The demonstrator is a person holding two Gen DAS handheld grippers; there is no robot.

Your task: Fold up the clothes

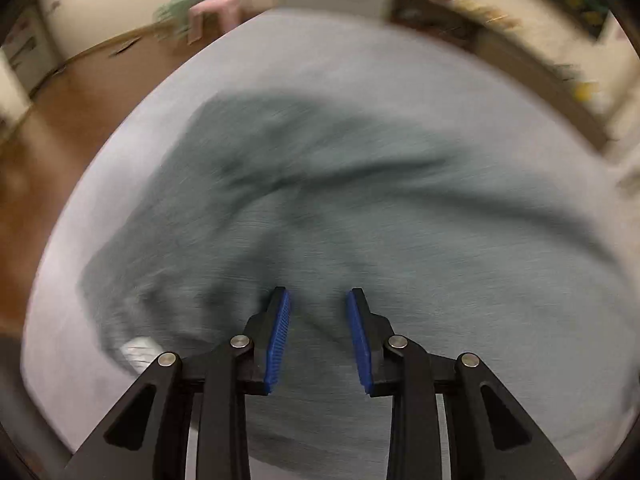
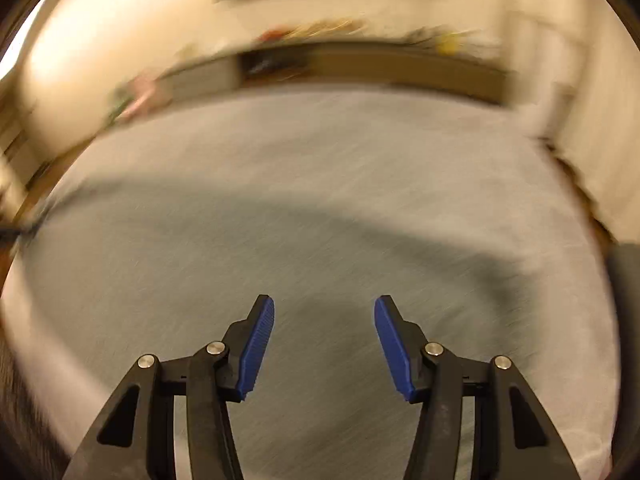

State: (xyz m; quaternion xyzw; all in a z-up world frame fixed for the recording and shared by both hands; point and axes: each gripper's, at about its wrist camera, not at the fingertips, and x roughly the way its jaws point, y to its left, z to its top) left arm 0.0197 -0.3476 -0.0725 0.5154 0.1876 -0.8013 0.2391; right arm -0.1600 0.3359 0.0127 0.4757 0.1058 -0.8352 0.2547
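A grey-green garment (image 1: 360, 216) lies spread and rumpled on a pale bed sheet (image 1: 360, 64); the view is motion-blurred. My left gripper (image 1: 319, 300) is open just above the garment, with nothing between its blue pads. A white label (image 1: 136, 352) shows at the garment's near left edge. In the right wrist view the garment (image 2: 200, 264) lies flat on the sheet (image 2: 320, 152). My right gripper (image 2: 324, 308) is open wide above it and holds nothing.
A brown wooden floor (image 1: 60, 120) lies left of the bed. A pink chair (image 1: 224, 0) and a green one stand at the far wall. A low shelf unit (image 2: 360, 68) with colourful items runs along the far side of the bed.
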